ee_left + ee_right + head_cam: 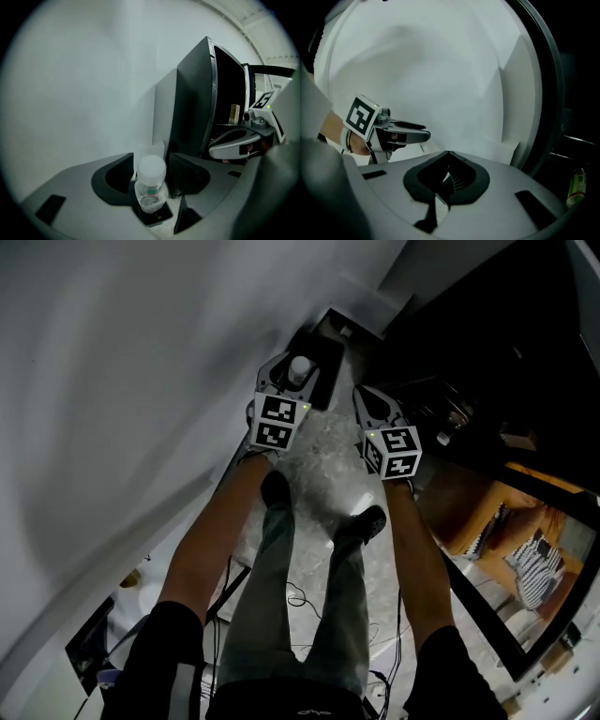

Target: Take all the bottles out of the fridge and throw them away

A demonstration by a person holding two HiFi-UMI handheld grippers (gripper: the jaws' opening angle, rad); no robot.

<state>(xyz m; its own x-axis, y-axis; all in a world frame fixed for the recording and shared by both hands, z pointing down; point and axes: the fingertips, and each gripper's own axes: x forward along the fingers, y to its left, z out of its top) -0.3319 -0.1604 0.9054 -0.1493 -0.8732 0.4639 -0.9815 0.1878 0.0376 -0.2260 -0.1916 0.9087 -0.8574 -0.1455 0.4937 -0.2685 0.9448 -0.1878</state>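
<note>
In the head view both forearms reach forward and down, side by side, past the person's shoes (275, 488). The left gripper (294, 376) hangs over a black bin (326, 352) by the wall (141, 381), with a white-capped bottle (300, 366) between its jaws. The right gripper (367, 399) is just beside it, nearer the dark fridge (469, 343).

In the left gripper view the jaws stand spread. The bottle is upright between them, the pads just beside it but not pressing. The bin's opening lies below it. The fridge door is open behind.

In the right gripper view the jaws are pressed together on nothing. A second bottle (576, 187) stands in the fridge, low at the right.
</note>
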